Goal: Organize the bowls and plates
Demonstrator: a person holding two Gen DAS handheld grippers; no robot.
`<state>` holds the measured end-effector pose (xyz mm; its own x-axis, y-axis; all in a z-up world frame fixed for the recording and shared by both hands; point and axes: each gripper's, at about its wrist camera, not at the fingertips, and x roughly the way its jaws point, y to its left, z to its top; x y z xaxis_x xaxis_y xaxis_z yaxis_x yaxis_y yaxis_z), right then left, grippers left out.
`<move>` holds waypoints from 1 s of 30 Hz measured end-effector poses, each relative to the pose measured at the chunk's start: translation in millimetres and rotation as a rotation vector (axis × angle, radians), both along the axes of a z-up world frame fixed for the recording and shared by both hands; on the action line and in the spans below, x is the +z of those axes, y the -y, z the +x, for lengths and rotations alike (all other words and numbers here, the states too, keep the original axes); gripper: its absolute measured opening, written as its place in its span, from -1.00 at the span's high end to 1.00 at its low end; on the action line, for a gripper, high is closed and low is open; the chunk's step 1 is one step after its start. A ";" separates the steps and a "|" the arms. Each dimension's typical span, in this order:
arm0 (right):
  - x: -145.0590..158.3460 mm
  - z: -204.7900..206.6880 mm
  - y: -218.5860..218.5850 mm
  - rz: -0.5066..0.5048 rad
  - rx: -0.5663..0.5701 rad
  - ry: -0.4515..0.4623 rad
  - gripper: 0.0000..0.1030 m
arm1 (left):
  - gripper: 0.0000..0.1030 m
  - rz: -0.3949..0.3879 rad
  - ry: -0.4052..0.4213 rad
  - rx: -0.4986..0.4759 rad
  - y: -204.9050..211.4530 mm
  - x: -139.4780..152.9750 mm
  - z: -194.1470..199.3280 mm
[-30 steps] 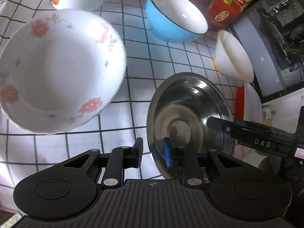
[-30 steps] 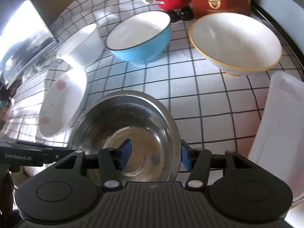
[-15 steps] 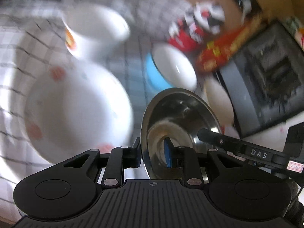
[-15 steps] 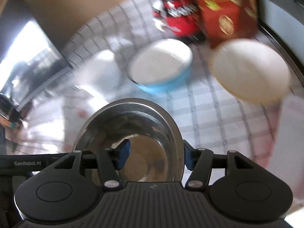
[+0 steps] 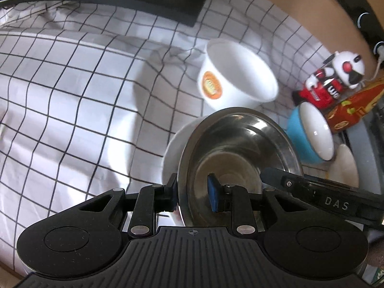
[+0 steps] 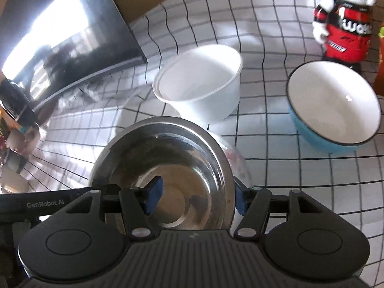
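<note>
A steel bowl [image 5: 240, 148] is held by both grippers, one on each side of its rim. My left gripper [image 5: 192, 195] is shut on its left rim. My right gripper [image 6: 195, 195] is shut on its right rim. The bowl [image 6: 163, 168] hangs over the white floral bowl [image 5: 175, 148], which it mostly hides; a sliver shows in the right wrist view [image 6: 236, 160]. A white tub [image 5: 235, 76] with an orange label stands just behind [image 6: 199, 81]. A blue bowl [image 5: 312, 134] sits to the right [image 6: 333, 105].
A yellow-rimmed white bowl [image 5: 344, 168] lies at the far right. A red and white toy figure [image 6: 343, 19] and a red box [image 5: 352, 110] stand at the back. A dark flat panel [image 6: 64, 45] lies at the left on the checked cloth [image 5: 72, 84].
Both grippers have lifted the steel bowl off the cloth and carried it left, over the floral bowl. The white tub and blue bowl now look nearer.
</note>
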<state>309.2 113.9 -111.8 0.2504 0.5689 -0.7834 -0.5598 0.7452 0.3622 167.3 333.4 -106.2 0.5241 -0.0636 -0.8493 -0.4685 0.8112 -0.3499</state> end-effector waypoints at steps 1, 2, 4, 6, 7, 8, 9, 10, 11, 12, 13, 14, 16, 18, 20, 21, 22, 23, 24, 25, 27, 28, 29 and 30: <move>-3.7 2.4 -2.6 -0.008 0.000 -0.007 -0.19 | 0.45 0.000 -0.005 -0.002 -1.4 -3.3 1.9; -6.0 2.5 -4.6 -0.012 0.001 -0.012 -0.20 | 0.45 0.000 -0.010 -0.001 -2.0 -5.0 0.0; -10.9 4.9 -7.0 -0.020 0.003 -0.025 -0.20 | 0.45 -0.001 -0.021 -0.002 -3.2 -8.7 1.8; -13.8 6.1 -9.9 -0.025 0.008 -0.029 -0.20 | 0.46 0.012 -0.027 -0.010 -5.7 -10.5 0.7; -14.7 5.9 -11.0 -0.026 0.010 -0.028 -0.20 | 0.46 0.022 -0.029 -0.018 -6.3 -11.9 1.3; -16.9 6.2 -13.7 -0.029 0.011 -0.028 -0.20 | 0.47 0.030 -0.029 -0.024 -6.3 -12.4 0.8; -18.1 6.3 -14.9 -0.034 0.010 -0.024 -0.20 | 0.47 0.039 -0.022 -0.032 -6.1 -12.4 1.1; -19.0 6.7 -16.1 -0.039 0.011 -0.020 -0.20 | 0.47 0.046 -0.019 -0.039 -5.9 -12.9 1.4; -20.3 7.1 -17.0 -0.044 0.013 -0.019 -0.20 | 0.47 0.053 -0.015 -0.045 -5.5 -12.8 1.9; -21.5 7.4 -17.6 -0.050 0.014 -0.023 -0.20 | 0.47 0.064 -0.010 -0.051 -5.3 -12.9 2.5; -22.9 8.0 -17.7 -0.052 0.016 -0.028 -0.20 | 0.47 0.081 -0.002 -0.057 -4.6 -12.6 2.8; -24.3 7.8 -18.5 -0.052 0.018 -0.030 -0.20 | 0.47 0.104 0.004 -0.065 -3.6 -12.3 3.3; -23.5 5.7 -19.7 -0.063 0.024 -0.011 -0.22 | 0.48 0.180 0.011 -0.080 -0.2 -11.1 3.5; -20.5 3.1 -20.5 -0.078 0.033 0.023 -0.23 | 0.48 0.235 0.013 -0.097 2.7 -10.8 3.9; -13.8 -0.7 -17.9 -0.076 0.027 0.070 -0.25 | 0.45 0.242 0.005 -0.098 1.2 -12.1 4.3; -9.7 -3.0 -15.3 -0.076 0.023 0.098 -0.28 | 0.38 0.232 0.005 -0.092 -1.3 -13.4 4.2; -5.1 -5.8 -11.9 -0.072 0.017 0.131 -0.29 | 0.36 0.219 0.005 -0.082 -4.3 -14.2 3.8; -1.2 -8.1 -7.6 -0.071 0.007 0.158 -0.32 | 0.34 0.204 0.008 -0.074 -6.7 -14.7 3.8; 1.0 -9.2 -3.9 -0.073 -0.007 0.172 -0.36 | 0.33 0.188 0.010 -0.064 -9.6 -15.5 4.2; 1.0 -8.9 1.6 -0.074 -0.025 0.174 -0.37 | 0.33 0.172 0.010 -0.055 -11.8 -16.4 5.3; -4.0 -7.4 10.5 -0.070 -0.075 0.137 -0.44 | 0.43 0.139 0.012 -0.047 -14.4 -19.0 8.7; -9.1 -7.0 14.4 -0.065 -0.090 0.104 -0.44 | 0.43 0.117 0.012 -0.045 -15.5 -21.2 11.1; -15.8 -6.8 17.1 -0.054 -0.092 0.061 -0.44 | 0.41 0.093 0.013 -0.044 -16.1 -23.6 13.6; -21.4 -6.3 19.2 -0.038 -0.095 0.020 -0.44 | 0.36 0.074 0.009 -0.043 -15.7 -26.4 16.4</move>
<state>302.9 94.7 -133.1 0.3174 0.5114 -0.7986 -0.4927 0.8084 0.3219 183.6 349.2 -132.6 0.5298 -0.0238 -0.8478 -0.4296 0.8543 -0.2925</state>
